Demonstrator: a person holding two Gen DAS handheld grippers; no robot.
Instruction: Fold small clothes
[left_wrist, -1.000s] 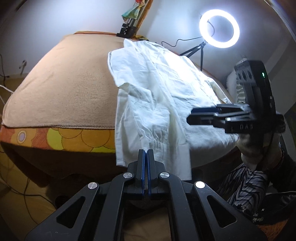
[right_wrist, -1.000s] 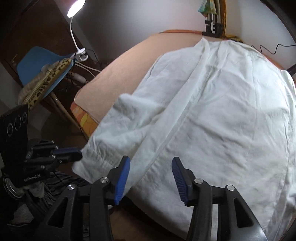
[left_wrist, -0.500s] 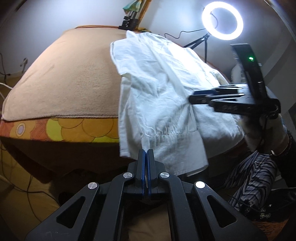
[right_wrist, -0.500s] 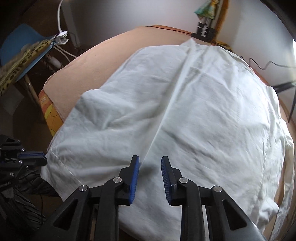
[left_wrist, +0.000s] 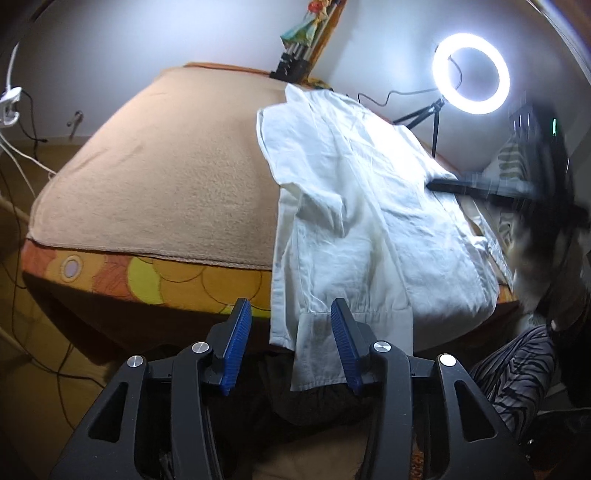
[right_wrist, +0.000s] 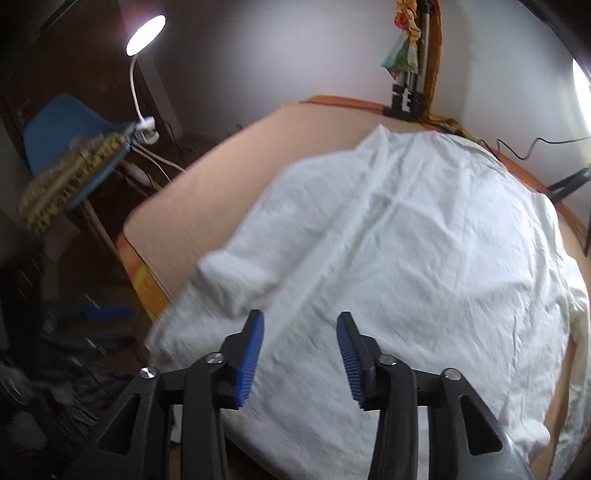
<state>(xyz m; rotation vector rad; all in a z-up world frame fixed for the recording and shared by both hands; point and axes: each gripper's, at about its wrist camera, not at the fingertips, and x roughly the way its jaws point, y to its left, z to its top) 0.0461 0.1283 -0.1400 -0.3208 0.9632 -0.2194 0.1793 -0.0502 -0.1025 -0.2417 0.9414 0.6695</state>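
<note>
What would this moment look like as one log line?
task: fold clothes | white shirt on bed | left claw: just opened, cuff loose between | right claw: reopening, empty

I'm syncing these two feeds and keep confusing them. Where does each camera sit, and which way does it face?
Left wrist: sits on the left gripper, angled down at the white shirt's cuff hanging over the bed edge; open blue pads, right gripper blurred.
Right wrist: sits on the right gripper, above the shirt; open pads.
Shared: shirt, bed.
</note>
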